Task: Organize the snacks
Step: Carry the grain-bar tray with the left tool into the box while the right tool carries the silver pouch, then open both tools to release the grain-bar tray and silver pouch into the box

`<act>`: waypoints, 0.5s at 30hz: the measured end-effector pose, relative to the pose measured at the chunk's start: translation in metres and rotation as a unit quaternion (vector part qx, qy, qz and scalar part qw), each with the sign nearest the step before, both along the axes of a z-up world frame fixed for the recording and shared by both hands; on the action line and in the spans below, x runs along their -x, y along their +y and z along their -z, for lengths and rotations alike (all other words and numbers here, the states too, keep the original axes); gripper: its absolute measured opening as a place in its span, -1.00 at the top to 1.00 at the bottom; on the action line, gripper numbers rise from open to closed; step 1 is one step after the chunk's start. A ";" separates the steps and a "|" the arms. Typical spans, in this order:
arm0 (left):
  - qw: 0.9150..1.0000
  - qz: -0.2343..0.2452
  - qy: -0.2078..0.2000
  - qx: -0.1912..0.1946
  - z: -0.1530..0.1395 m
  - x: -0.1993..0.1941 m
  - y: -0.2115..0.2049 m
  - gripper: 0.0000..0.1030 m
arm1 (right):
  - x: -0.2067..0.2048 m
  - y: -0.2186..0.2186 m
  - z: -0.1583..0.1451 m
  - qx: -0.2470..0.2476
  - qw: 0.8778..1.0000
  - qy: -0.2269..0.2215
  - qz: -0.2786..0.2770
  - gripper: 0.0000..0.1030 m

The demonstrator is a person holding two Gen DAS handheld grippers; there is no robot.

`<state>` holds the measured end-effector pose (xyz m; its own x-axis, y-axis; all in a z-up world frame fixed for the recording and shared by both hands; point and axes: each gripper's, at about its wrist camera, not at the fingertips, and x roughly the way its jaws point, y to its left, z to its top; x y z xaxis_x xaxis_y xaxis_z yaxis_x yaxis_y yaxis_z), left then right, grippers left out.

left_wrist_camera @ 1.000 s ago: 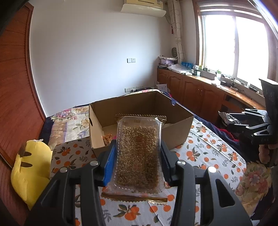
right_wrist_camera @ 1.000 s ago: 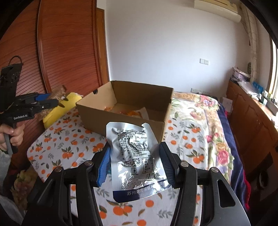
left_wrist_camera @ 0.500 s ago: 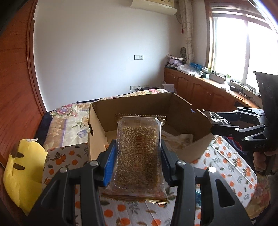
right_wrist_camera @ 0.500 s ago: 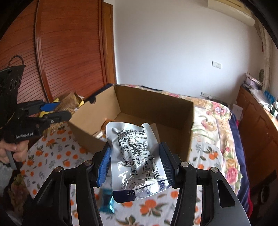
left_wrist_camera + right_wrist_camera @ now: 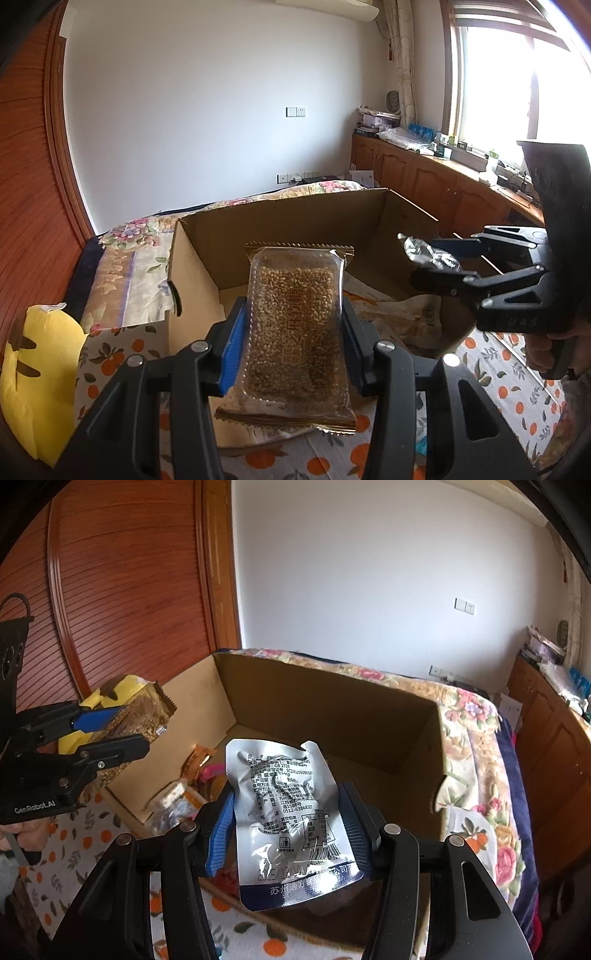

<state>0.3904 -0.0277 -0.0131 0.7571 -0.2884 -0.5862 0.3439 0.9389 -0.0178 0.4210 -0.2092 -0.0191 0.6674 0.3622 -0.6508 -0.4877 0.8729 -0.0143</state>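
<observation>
My left gripper is shut on a clear grain-bar packet with gold edges, held just over the near wall of the open cardboard box. My right gripper is shut on a silver foil pouch with a blue bottom band, held above the box's near edge. Each gripper shows in the other's view: the right one with its pouch at the box's right side, the left one with its packet at the box's left wall. Several snack packets lie inside the box.
The box sits on a cloth with an orange print over a floral bed cover. A yellow plush lies at the left. A wooden wardrobe stands behind, and cabinets under the window at the right.
Both grippers have moved forward to the box with their packets still held. The box now fills both views and the two grippers stand over its opposite sides.
</observation>
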 end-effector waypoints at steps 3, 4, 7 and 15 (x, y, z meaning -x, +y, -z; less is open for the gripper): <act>1.000 0.001 0.004 -0.002 0.004 -0.005 -0.003 0.11 | -0.005 0.003 0.008 0.013 1.000 0.004 -0.003 -0.06; 1.000 0.001 0.005 -0.002 0.005 -0.007 -0.005 0.11 | -0.007 0.003 0.011 0.012 1.000 0.007 -0.003 -0.06; 1.000 0.003 0.007 -0.005 0.008 -0.009 -0.007 0.10 | -0.010 0.006 0.016 0.013 1.000 0.010 -0.004 -0.06; 1.000 0.009 0.018 -0.011 0.014 -0.017 -0.018 0.09 | -0.015 0.007 0.026 -0.001 1.000 0.028 0.001 -0.06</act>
